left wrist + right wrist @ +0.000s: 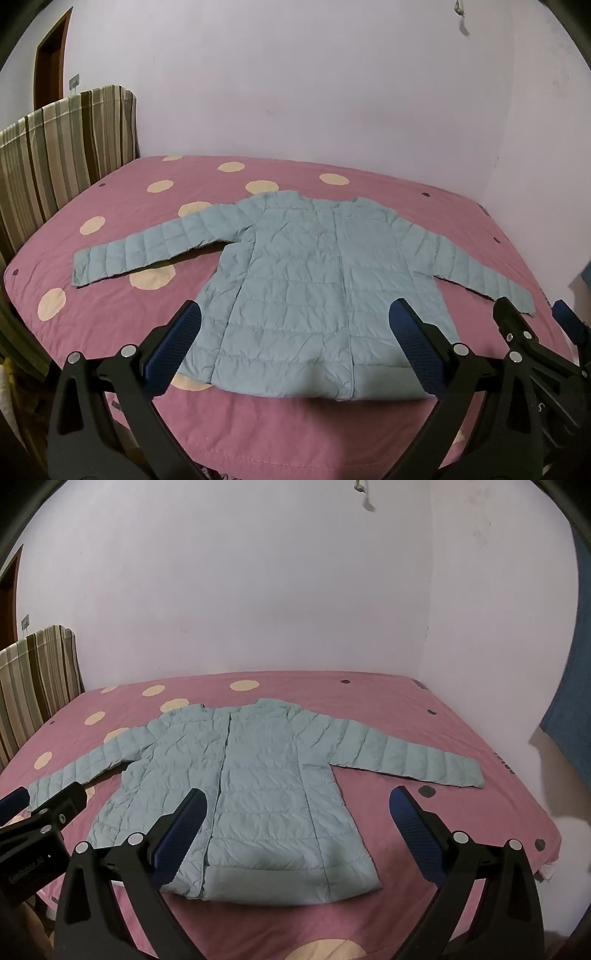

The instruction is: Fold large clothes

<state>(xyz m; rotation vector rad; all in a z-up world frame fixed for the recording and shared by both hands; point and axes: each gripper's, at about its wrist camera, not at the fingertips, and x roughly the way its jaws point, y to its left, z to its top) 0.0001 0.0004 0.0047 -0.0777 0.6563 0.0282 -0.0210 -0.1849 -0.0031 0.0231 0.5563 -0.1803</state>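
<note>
A light blue quilted jacket [295, 280] lies flat on the bed, front up, both sleeves spread out to the sides, hem toward me. It also shows in the right wrist view [251, 786]. My left gripper [295, 314] is open and empty, held above the hem. My right gripper [295, 797] is open and empty, above the jacket's lower right part. The right gripper also shows at the right edge of the left wrist view [532, 314]. The left gripper shows at the left edge of the right wrist view [48, 801].
The bed has a pink cover with cream dots [110, 206]. A striped headboard [59, 147] stands at the left. White walls [295, 92] run behind and to the right. A blue cloth [569, 701] hangs at the right.
</note>
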